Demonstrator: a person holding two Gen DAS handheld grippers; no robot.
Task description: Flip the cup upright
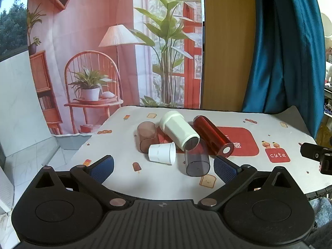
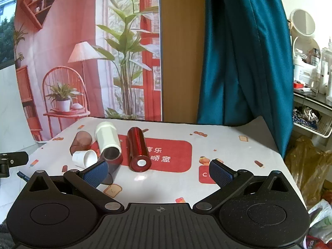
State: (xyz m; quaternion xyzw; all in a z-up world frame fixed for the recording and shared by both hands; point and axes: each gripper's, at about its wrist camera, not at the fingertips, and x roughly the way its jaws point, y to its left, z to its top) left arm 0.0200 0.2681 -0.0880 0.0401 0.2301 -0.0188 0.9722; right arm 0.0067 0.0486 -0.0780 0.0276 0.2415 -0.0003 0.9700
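Observation:
Several cups lie on their sides in a cluster on the table. In the left wrist view: a small white cup (image 1: 162,152), a brown translucent cup (image 1: 147,136), a tall white cup (image 1: 179,133), a shiny red cup (image 1: 213,138) and a dark grey translucent cup (image 1: 197,162). My left gripper (image 1: 164,167) is open and empty, just short of the white and grey cups. In the right wrist view my right gripper (image 2: 158,173) is open and empty, with the red cup (image 2: 138,149) just ahead. The small white cup (image 2: 85,158) and tall white cup (image 2: 108,141) lie to its left.
The table wears a white cloth with a red patch (image 2: 172,155). A printed backdrop (image 1: 114,41) and a blue curtain (image 1: 286,47) hang behind it. A shelf with bottles (image 2: 311,78) and bags (image 2: 307,161) stand off the right edge.

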